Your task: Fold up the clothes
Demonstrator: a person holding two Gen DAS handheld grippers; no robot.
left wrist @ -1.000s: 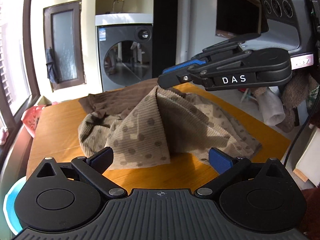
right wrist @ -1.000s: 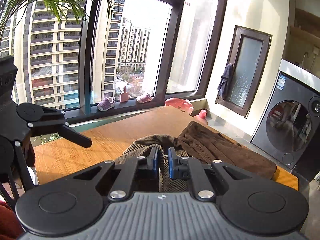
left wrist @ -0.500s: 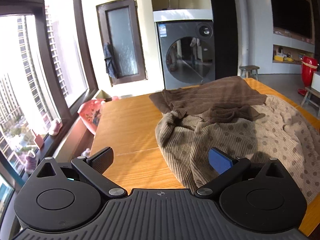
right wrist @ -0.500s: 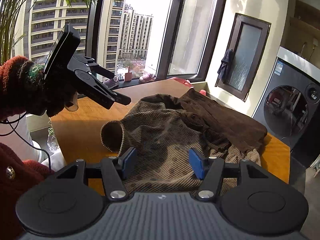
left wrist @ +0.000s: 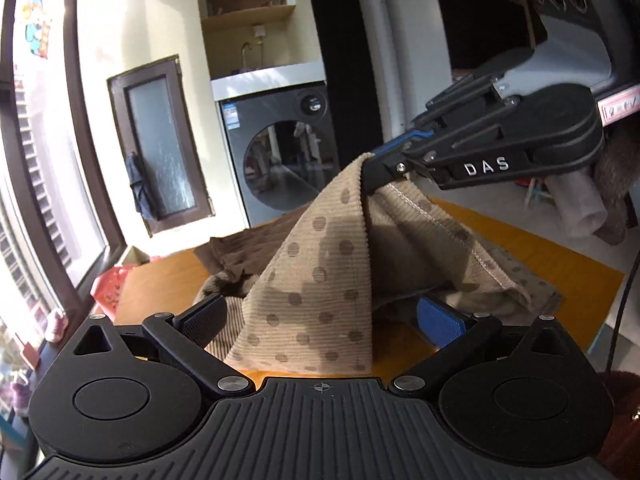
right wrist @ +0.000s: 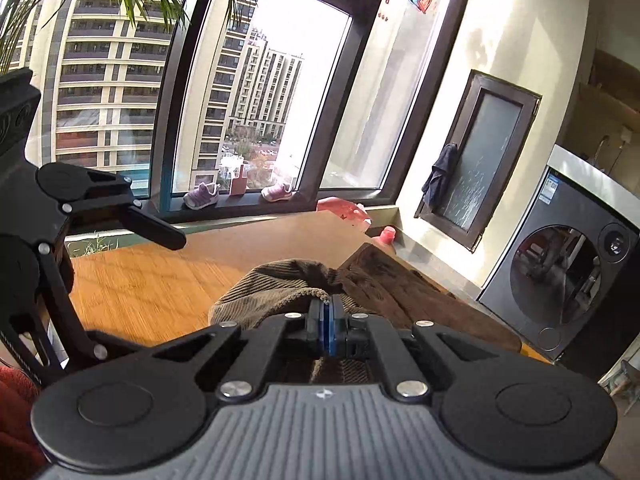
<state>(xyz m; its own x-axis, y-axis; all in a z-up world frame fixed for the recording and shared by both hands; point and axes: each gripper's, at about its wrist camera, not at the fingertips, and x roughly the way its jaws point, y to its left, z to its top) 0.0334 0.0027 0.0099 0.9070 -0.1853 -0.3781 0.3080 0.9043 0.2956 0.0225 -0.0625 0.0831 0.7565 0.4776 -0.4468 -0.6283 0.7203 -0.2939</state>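
Our right gripper [right wrist: 327, 322] has its fingers pressed together on an edge of the dotted tan garment [left wrist: 312, 292], lifting it into a tent above the wooden counter [right wrist: 160, 288]. The rest of the cloth lies crumpled on the counter, touching a dark brown garment [right wrist: 408, 292] on the far side. Our left gripper [left wrist: 320, 320] hangs near the cloth's low near edge with its fingers spread wide, holding nothing.

We judge the pinch to be the weak point: only a narrow bit of hem shows between the pads, so a quick pull could let it slip out. Because the two garments touch, lifting higher might drag the brown one along and rumple it.
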